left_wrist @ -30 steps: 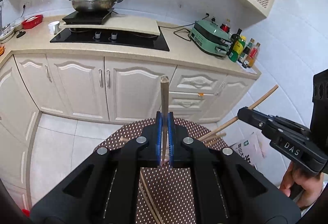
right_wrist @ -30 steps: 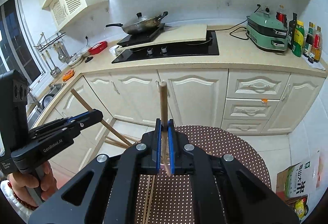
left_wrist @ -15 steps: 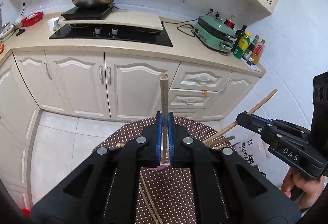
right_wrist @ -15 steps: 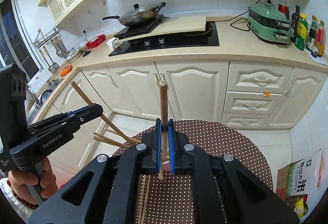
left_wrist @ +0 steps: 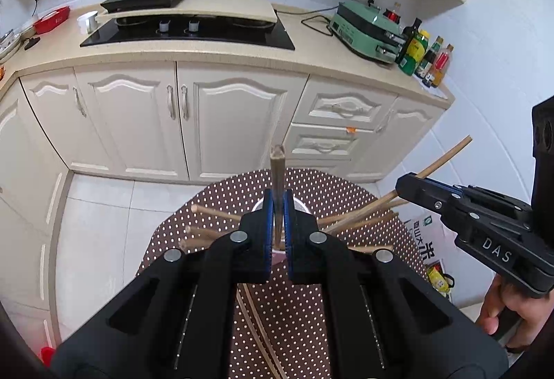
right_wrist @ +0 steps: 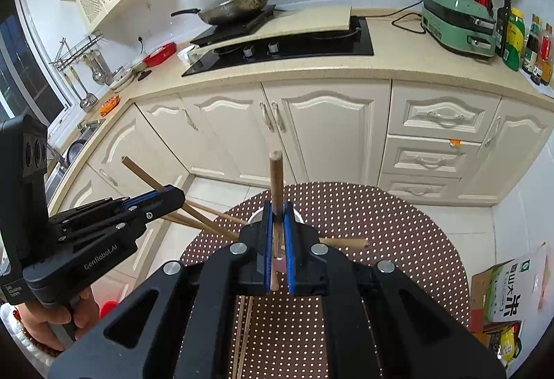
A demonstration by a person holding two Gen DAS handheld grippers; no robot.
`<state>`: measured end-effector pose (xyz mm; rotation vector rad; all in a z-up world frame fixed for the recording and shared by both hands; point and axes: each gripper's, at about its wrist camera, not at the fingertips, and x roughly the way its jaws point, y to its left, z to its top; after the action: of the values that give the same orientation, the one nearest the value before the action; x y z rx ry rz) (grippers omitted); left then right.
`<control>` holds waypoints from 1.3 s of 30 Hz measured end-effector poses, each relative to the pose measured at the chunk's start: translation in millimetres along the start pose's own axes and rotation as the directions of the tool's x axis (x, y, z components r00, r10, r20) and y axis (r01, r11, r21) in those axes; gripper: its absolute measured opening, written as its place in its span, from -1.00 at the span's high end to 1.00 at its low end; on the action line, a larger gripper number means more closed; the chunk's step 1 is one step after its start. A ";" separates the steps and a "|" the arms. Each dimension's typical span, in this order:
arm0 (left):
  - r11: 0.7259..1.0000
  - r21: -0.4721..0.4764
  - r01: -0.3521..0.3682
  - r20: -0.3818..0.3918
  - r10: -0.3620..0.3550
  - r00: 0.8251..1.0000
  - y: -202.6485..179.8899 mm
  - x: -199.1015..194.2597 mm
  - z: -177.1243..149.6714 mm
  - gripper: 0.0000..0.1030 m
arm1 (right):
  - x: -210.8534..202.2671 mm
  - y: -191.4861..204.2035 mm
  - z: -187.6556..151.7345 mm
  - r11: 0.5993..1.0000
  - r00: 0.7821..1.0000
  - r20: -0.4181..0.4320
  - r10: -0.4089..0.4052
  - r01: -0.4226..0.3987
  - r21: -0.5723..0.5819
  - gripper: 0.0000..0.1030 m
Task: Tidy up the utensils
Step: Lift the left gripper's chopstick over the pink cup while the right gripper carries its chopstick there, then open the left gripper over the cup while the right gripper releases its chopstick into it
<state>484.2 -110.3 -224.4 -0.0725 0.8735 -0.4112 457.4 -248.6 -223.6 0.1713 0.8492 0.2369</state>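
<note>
Lowered since a second ago, both claws now close over a white cup (left_wrist: 297, 205) on the dotted brown bench (left_wrist: 311, 316), with more of the bench and the fanned chopsticks (left_wrist: 211, 212) in sight than before. Left claw (left_wrist: 277, 242) pinched narrow on one upright chopstick (left_wrist: 277, 178), blue pads nearly touching its sides, lower tip already down at the cup mouth directly beneath. Right claw (right_wrist: 277, 247) likewise clamped on its own chopstick (right_wrist: 276, 181), held near vertical, tip showing below the pads just short of the cup (right_wrist: 254, 216). Seen from the left camera, right claw (left_wrist: 407, 186) gripping that stick on a slant toward the cup from the right side. Long axes of both sticks pointing almost straight down into the cup, so probably only a short descent and a release needed; left stick looks nearer to seating. Two further chopsticks (right_wrist: 244, 337) lying flat on the bench near the cameras, not yet gathered.
</note>
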 end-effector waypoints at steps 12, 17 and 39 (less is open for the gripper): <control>1.000 0.024 -0.014 -0.056 0.015 0.998 2.1 13.7 -16.2 0.88 | 26.4 5.6 -13.4 1.000 0.997 -0.076 -0.002 0.000 -0.016 0.89; 0.999 0.031 -0.017 -0.080 0.019 0.997 2.1 21.2 -20.6 0.88 | 37.3 4.1 -18.5 1.000 0.994 -0.107 -0.007 0.005 -0.018 0.89; 1.000 0.020 -0.018 -0.111 0.020 0.994 0.4 20.9 -26.6 0.87 | 35.3 2.9 -25.0 1.000 0.993 -0.119 -0.003 0.005 0.019 0.83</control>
<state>476.1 -115.1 -256.9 -0.0238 0.9792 -0.4089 460.4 -234.8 -264.5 0.1748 0.9707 0.2366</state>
